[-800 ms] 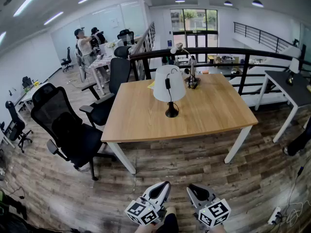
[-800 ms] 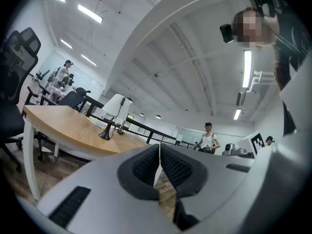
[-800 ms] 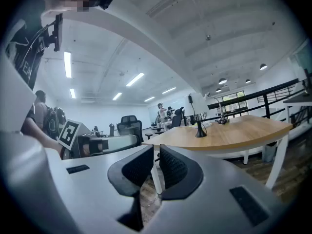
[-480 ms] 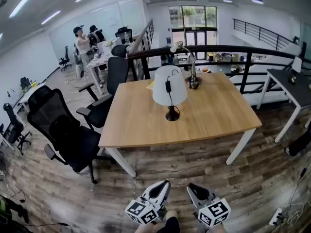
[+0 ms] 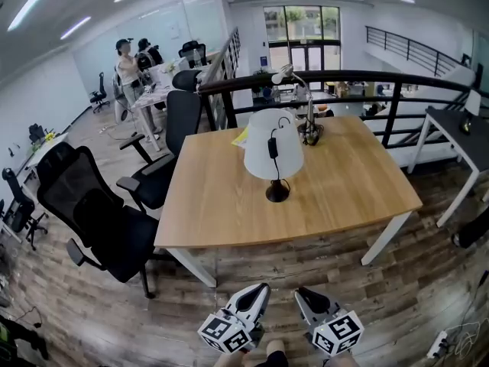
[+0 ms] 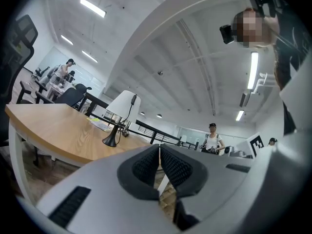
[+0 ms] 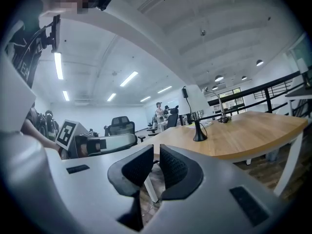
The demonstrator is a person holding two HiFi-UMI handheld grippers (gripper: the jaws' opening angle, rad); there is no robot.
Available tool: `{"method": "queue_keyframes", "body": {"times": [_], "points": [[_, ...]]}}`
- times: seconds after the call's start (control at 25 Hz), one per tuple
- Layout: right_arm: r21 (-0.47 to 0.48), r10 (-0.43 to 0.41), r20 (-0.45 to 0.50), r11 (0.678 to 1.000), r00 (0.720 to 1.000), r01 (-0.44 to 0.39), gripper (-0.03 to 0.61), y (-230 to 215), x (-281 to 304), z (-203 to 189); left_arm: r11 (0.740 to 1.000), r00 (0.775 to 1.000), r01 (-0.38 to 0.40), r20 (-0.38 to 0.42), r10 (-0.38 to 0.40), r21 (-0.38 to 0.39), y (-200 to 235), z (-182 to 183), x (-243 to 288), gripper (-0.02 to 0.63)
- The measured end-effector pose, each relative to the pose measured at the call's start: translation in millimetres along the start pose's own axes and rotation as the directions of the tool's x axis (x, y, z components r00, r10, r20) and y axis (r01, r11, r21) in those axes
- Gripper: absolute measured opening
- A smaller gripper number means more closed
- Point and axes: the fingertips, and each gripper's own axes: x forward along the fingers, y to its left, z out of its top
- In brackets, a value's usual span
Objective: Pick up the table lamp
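The table lamp has a white shade, a black cord switch and a black round base, and stands upright in the middle of the wooden table. My left gripper and right gripper are side by side above the floor, well short of the table's near edge. Both are shut with nothing between the pads. In the left gripper view the lamp shows far ahead, above the shut left gripper. In the right gripper view the lamp stands far beyond the shut right gripper.
Two black office chairs stand at the table's left side. A silver desk lamp stands at the table's far edge before a black railing. Another desk is at right. People stand at back left.
The table and lamp have drifted lower and slightly right in the head view and look a little nearer. Both grippers keep their place and stay shut.
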Motion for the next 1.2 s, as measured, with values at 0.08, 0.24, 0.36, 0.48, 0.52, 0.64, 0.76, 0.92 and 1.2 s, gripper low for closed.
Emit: {"method": "queue_keyframes", "body": {"times": [0.08, 0.24, 0.36, 0.48, 0.52, 0.64, 0.76, 0.92, 1.2], "points": [[-0.001, -0.001, 0.001, 1.0, 1.0, 0.001, 0.058, -3, 12, 3, 1.0, 1.0, 0.001, 0.001, -0.001, -0.004, 10, 4, 4, 0.015], [-0.005, -0.016, 0.015, 1.0, 1.0, 0.016, 0.058, -10, 32, 11, 1.0, 1.0, 0.011, 0.006, -0.011, -0.007, 30, 12, 12, 0.015], [0.005, -0.027, 0.018, 1.0, 0.999, 0.027, 0.058, -14, 43, 10, 1.0, 1.0, 0.013, 0.009, -0.013, -0.02, 42, 14, 16, 0.015], [0.032, -0.038, -0.009, 0.999, 0.999, 0.038, 0.058, -15, 47, -1, 0.999, 1.0, 0.01, -0.002, -0.01, -0.041, 47, 8, 16, 0.015], [0.047, -0.043, -0.016, 0.998, 0.999, 0.044, 0.058, -17, 47, -4, 0.999, 1.0, 0.01, -0.006, -0.01, -0.045, 48, 7, 16, 0.015], [0.077, -0.051, -0.019, 0.996, 0.998, 0.053, 0.058, -22, 52, -8, 0.999, 1.0, 0.008, -0.007, -0.008, -0.05, 53, 6, 16, 0.015], [0.08, -0.039, -0.03, 0.996, 0.999, 0.041, 0.058, -22, 60, -13, 0.998, 1.0, 0.003, -0.006, -0.003, -0.056, 61, 4, 17, 0.015], [0.072, -0.018, -0.049, 0.997, 0.999, 0.021, 0.058, -23, 75, -14, 0.998, 1.0, -0.008, -0.003, 0.008, -0.068, 73, 4, 22, 0.015], [0.037, -0.021, -0.023, 0.999, 1.0, 0.022, 0.058, -41, 100, 6, 0.998, 1.0, -0.01, 0.009, 0.011, -0.062, 90, 19, 42, 0.015]]}}
